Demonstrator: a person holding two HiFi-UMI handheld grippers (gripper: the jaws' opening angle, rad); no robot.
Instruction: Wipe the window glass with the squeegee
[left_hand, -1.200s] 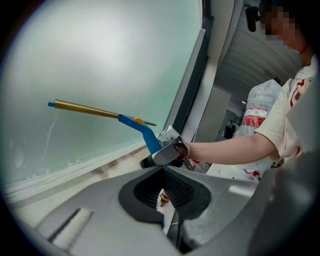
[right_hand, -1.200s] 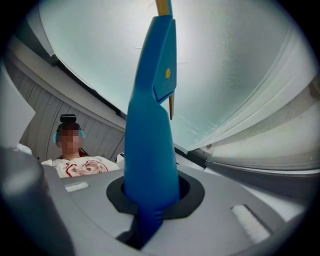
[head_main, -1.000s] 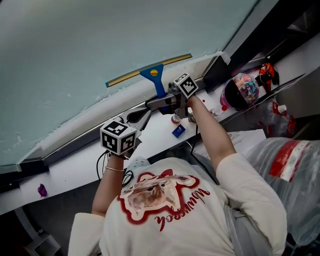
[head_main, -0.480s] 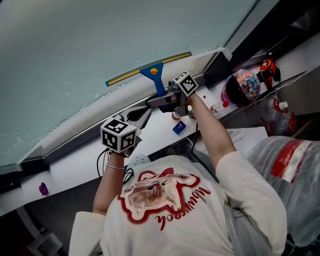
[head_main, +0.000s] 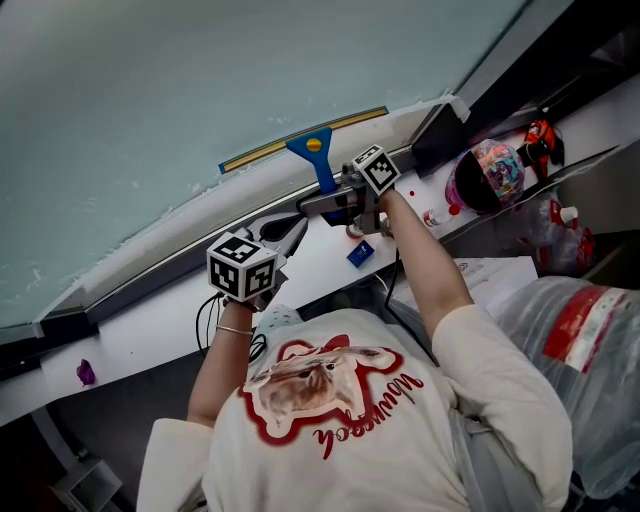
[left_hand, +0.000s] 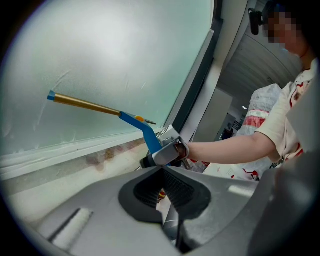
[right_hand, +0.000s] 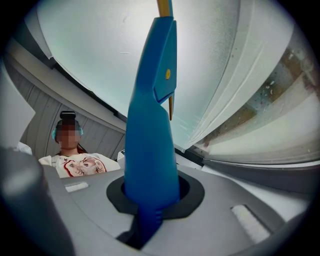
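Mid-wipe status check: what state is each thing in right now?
Squeegee: blade against the glass near its bottom edge.
Right tongs: shut on the squeegee's handle.
Left tongs: shut, empty.
Window glass: white flecks along the bottom edge.

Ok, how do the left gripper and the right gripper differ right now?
The right gripper is clamped on the blue squeegee handle; the left gripper is shut on nothing. The right sits nearer the glass, the left farther back over the sill. Both carry marker cubes.

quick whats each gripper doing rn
Left gripper: shut, nothing between its jaws.
Right gripper: shut on the squeegee, at its blue handle.
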